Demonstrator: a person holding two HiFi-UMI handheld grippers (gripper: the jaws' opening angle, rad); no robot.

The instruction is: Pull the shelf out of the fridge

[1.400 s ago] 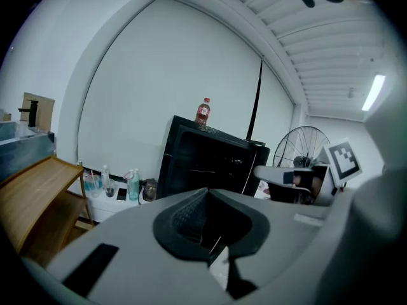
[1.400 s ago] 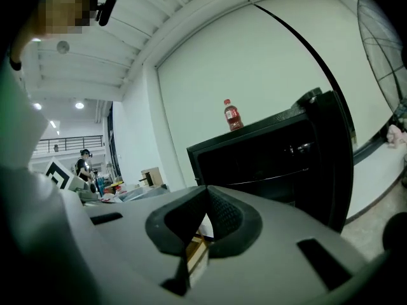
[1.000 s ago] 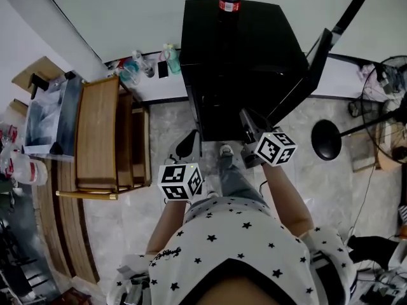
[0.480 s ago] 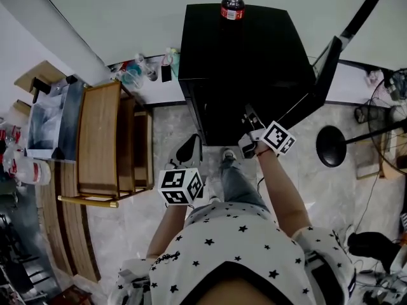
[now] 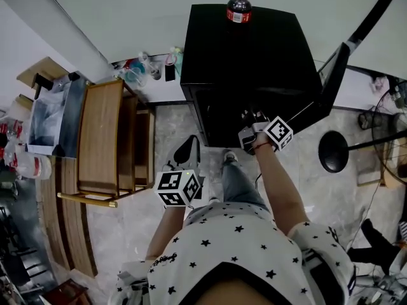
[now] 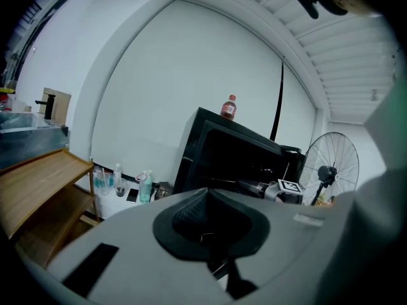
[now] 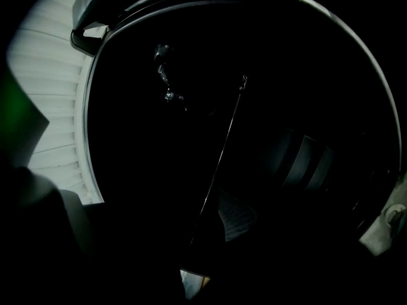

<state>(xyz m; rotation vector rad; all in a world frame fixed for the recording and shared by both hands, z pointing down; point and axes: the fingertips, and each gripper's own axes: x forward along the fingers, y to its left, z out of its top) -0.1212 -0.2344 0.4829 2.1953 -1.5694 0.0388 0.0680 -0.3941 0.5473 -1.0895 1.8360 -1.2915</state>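
Note:
The black fridge [image 5: 254, 49] stands ahead with its door [image 5: 331, 75] swung open to the right and a cola bottle [image 5: 239, 5] on top. My right gripper [image 5: 249, 121] reaches into the dark opening, and its jaws are opening. In the right gripper view the inside is almost black. A thin shelf wire [image 7: 219, 161] runs across, with one ribbed pad [image 7: 238, 216] just to its right and apart from it. My left gripper [image 5: 189, 151] hangs shut and empty in front of the fridge's left side. The fridge [image 6: 235, 151] also shows in the left gripper view.
A wooden rack [image 5: 105, 138] stands to the left. Small bottles and a phone [image 5: 146, 65] sit on a low white ledge beside the fridge. A fan's round base [image 5: 334, 151] is on the tiled floor to the right. The person's shoe [image 5: 227, 157] is near the fridge.
My right gripper has moved forward and up into the fridge opening. The left gripper has stayed almost where it was.

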